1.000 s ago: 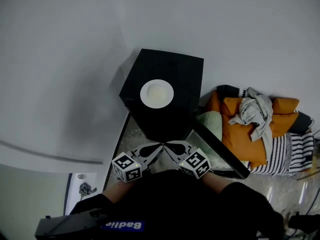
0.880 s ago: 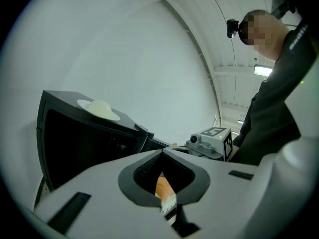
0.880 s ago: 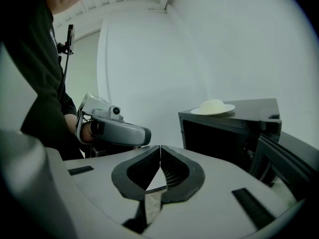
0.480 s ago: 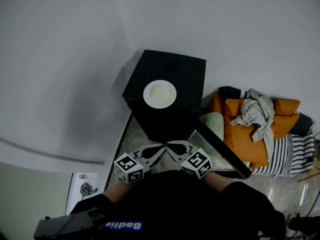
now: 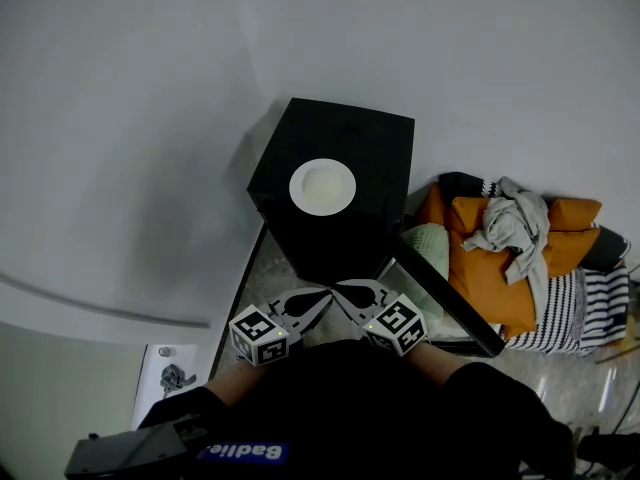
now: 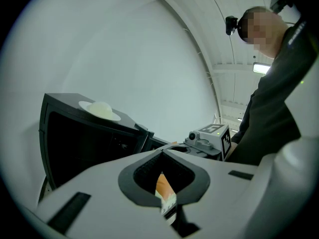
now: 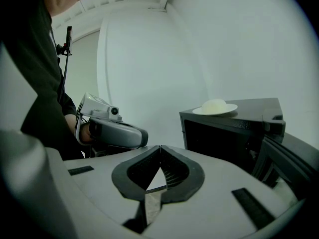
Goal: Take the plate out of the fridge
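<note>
A white plate (image 5: 322, 185) with a pale mound on it rests on top of the small black fridge (image 5: 375, 138). The gripper views show the plate (image 6: 99, 109) (image 7: 215, 107) up on the fridge (image 6: 84, 143) (image 7: 224, 133). The fridge door (image 5: 440, 303) stands open to the right and the inside is dark. My left gripper (image 5: 322, 296) (image 6: 160, 151) and right gripper (image 5: 340, 290) (image 7: 160, 147) hover side by side in front of the fridge, tips nearly meeting, well short of the plate. Both are shut with nothing between the jaws.
Orange cushions (image 5: 500, 268), a grey cloth (image 5: 510, 223) and a striped blanket (image 5: 580, 303) are piled to the right of the open door. A white wall stands behind the fridge. The person's dark sleeves fill the bottom of the head view.
The head view has shifted slightly; the grippers, plate and fridge door keep their places.
</note>
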{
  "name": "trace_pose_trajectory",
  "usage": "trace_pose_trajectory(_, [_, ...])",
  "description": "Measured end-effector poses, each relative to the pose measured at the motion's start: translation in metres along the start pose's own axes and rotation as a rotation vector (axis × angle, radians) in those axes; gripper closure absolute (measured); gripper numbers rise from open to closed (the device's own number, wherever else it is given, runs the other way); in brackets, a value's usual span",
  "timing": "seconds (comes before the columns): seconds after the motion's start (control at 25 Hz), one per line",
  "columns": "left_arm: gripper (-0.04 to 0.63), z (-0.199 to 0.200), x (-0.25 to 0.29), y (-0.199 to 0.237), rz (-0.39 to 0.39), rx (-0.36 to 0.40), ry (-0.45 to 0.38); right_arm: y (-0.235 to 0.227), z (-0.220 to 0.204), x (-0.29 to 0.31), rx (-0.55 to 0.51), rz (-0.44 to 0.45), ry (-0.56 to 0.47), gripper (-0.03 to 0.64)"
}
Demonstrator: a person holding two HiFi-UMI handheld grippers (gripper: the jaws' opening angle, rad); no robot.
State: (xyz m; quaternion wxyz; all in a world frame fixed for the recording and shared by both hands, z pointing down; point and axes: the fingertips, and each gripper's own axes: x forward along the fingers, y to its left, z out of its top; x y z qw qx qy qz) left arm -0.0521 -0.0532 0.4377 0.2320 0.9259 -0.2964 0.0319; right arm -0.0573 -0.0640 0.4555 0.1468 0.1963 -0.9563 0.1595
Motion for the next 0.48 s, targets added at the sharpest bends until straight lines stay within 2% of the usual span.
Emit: trace_pose_trajectory(0.48, [0.588, -0.0018, -0.0030, 0.0027, 0.008, -0.011, 0.000, 0.0003, -0.0014, 0.0014, 0.003, -0.006, 0.005, 0.606])
